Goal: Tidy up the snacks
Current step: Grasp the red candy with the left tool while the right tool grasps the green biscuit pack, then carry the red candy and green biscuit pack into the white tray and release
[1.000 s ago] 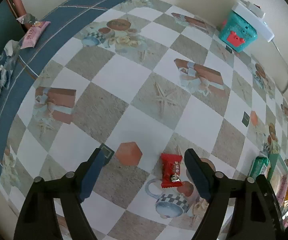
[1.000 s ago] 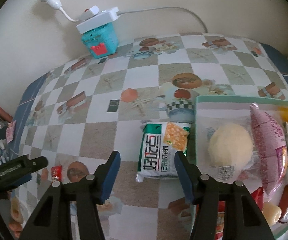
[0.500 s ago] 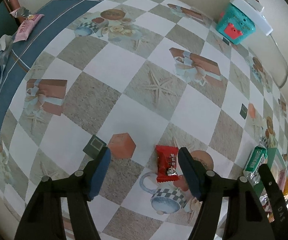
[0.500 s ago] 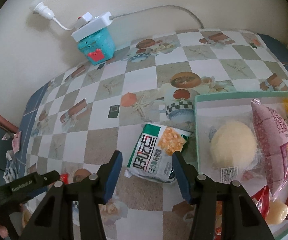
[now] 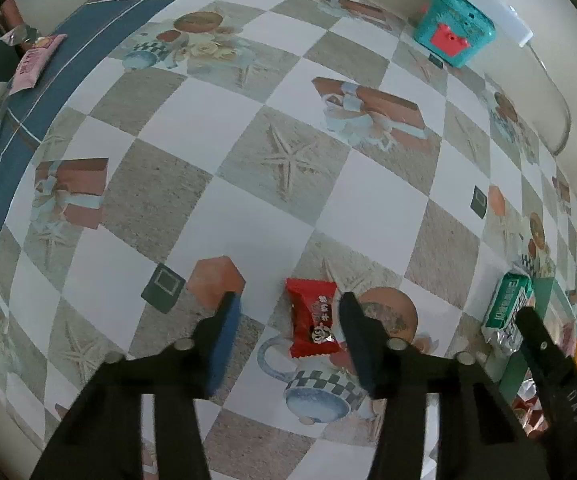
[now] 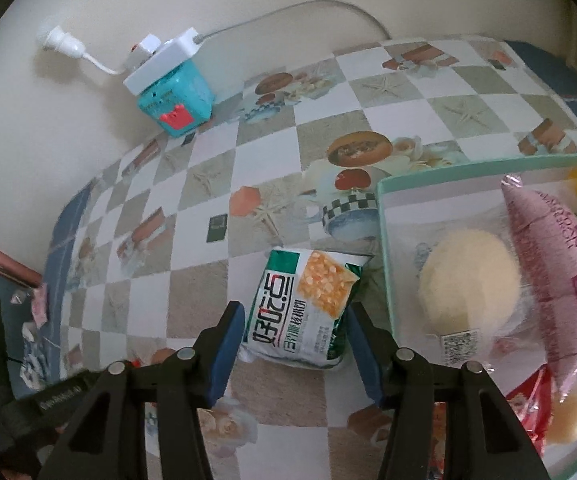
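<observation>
A small red candy packet (image 5: 312,318) lies flat on the patterned tablecloth. My left gripper (image 5: 290,312) points down over it. Its jaws are closing, with the candy between them near the right finger; neither pad presses on it. My right gripper (image 6: 294,316) straddles a green and white cracker packet (image 6: 304,308) that lies just left of the mint tray (image 6: 384,240). These jaws are opening slightly, the pads close beside the packet's edges. The same cracker packet (image 5: 506,308) shows at the right of the left wrist view.
The tray holds a wrapped pale bun (image 6: 468,280), a long pink packet (image 6: 556,264) and a red packet (image 6: 528,400). A teal box (image 6: 176,100) under a white power strip (image 6: 160,60) stands by the wall. A pink snack (image 5: 34,62) lies at the table's far left edge.
The left jaws have narrowed a lot around the red candy as the gripper sank a little. The right gripper has rolled and now has the cracker packet between its fingers.
</observation>
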`<state>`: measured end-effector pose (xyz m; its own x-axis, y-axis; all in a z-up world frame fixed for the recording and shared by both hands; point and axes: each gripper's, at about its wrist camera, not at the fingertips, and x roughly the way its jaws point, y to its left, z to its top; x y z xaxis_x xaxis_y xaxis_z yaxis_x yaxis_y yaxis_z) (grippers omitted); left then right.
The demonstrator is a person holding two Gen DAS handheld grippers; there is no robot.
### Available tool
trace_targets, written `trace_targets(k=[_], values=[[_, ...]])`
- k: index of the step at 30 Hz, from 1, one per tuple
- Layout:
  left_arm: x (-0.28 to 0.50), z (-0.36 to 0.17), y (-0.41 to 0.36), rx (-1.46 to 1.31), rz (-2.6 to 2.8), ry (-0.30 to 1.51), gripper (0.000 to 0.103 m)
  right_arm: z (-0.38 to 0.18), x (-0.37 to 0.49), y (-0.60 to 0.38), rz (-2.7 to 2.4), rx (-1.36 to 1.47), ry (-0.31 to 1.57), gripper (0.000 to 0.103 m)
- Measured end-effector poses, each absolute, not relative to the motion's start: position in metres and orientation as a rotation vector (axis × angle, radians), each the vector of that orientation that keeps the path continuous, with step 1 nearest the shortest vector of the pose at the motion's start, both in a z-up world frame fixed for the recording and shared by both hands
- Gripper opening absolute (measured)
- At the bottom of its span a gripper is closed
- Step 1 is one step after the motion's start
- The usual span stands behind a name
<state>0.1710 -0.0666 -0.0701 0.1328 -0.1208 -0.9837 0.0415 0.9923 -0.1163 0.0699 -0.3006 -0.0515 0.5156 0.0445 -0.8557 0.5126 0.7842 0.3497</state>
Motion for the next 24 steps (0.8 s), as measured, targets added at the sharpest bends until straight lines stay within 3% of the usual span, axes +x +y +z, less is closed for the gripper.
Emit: trace_targets(k=[4,11,17,24], values=[[0.172,-0.071,-0.074,-0.052,-0.122,1.429,0.042,-0.053,0.073,-0.298,-0.295,0.633,0.998,0.064],[0.175,-0.073,-0.087,-0.015,-0.121,1.417,0.037,-0.059,0.084,-0.282,-0.331,0.507,1.045,0.065],[0.178,-0.073,-0.091,0.000,-0.121,1.409,0.027,-0.057,0.084,-0.277,-0.340,0.457,1.062,0.055],[0.171,-0.061,-0.084,0.010,-0.129,1.382,0.027,-0.045,0.079,-0.274,-0.326,0.457,1.043,0.052]])
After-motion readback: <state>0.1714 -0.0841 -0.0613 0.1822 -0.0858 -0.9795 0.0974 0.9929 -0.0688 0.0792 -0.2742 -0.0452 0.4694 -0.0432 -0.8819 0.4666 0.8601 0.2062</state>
